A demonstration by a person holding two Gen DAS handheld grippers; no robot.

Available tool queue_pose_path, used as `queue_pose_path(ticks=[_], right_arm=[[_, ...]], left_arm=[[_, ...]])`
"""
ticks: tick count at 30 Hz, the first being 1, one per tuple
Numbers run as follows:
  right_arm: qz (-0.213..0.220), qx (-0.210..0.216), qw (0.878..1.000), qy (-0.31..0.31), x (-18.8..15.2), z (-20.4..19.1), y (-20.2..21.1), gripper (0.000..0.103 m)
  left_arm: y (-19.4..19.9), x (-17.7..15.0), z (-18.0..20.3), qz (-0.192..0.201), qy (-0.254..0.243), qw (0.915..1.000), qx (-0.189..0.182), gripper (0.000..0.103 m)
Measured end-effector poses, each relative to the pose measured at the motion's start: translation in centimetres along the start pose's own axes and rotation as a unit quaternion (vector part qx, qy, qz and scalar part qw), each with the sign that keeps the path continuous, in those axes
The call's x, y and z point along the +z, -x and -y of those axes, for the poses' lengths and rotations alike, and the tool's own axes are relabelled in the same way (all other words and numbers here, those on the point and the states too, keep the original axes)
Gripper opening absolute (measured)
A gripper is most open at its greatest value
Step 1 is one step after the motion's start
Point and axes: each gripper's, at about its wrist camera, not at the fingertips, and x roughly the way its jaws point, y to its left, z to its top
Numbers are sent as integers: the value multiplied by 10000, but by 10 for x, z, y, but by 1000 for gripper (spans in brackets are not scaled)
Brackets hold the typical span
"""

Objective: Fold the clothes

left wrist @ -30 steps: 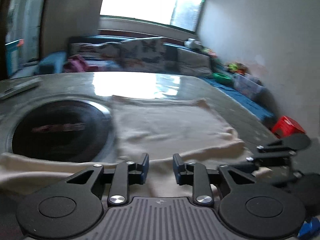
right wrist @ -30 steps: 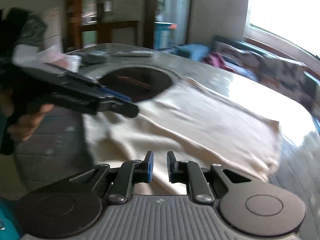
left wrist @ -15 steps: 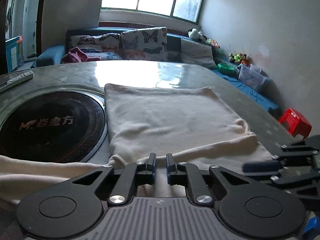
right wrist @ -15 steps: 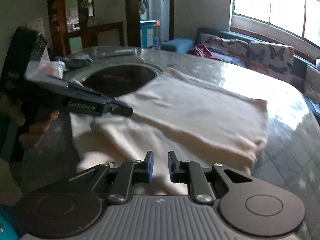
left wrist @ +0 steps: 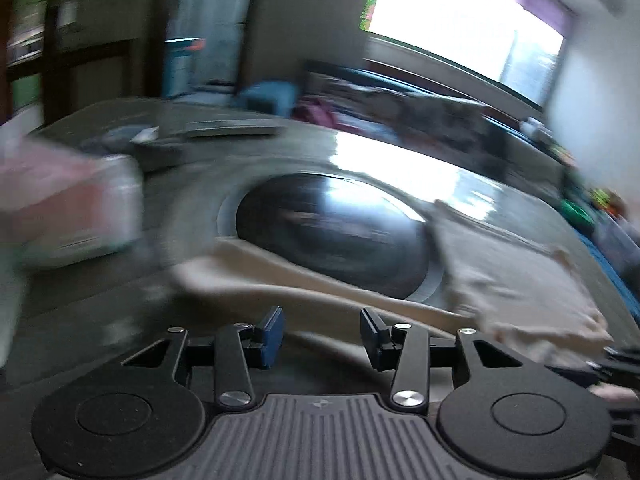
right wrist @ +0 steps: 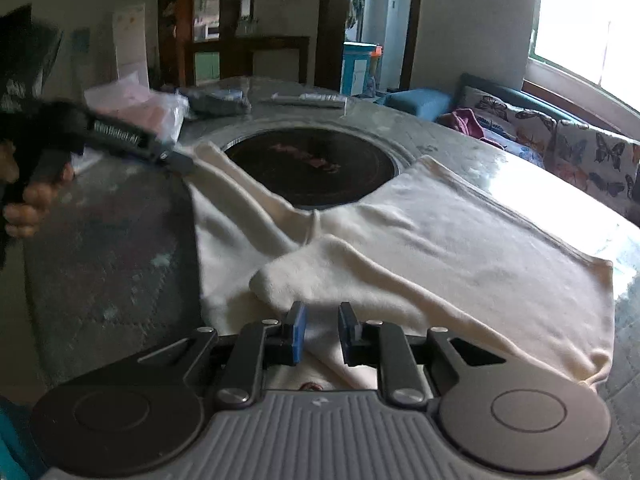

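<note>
1. Cream garment (left wrist: 520,292) lies on the grey table (left wrist: 92,300) beside the dark round hob (left wrist: 332,232); the left gripper (left wrist: 322,334) hovers low over it, jaws wide apart, view blurred.
2. Right gripper (right wrist: 320,330) sits low over the garment's near fold, jaws slightly parted, nothing between them; the left one reaches toward a sleeve (right wrist: 240,188).

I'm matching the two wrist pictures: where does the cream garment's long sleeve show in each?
Left wrist: sleeve runs across the middle, just beyond the open tongs.
Right wrist: sleeve lies centre-left, slanting up-left.
Shared landmark: round black cooktop, behind the sleeve.
</note>
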Motion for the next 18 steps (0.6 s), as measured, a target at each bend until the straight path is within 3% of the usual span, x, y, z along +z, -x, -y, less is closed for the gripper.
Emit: queue_pose_path(ticks=[7,12,14,17,18], right_arm=[[163,-59,9998,-48,5,0,15,23],[212,-73,9997,-125,4,1,20,24],[236,-93,9995,-182,2,2,24,24],[267,-142,9992,-252,0,5,29,24],[284,-171,9990,-285,-1,6,31,24]], left_arm=[[-14,13,-38,95,605,9959,670,47],[-27,17,-48,26,809,9940,729,45],[-29,18,-49,61,804,9940,733,24],[-31,20,-48,142,748,9945,721,8],[-29,21,-47,189,756,9946,685,8]])
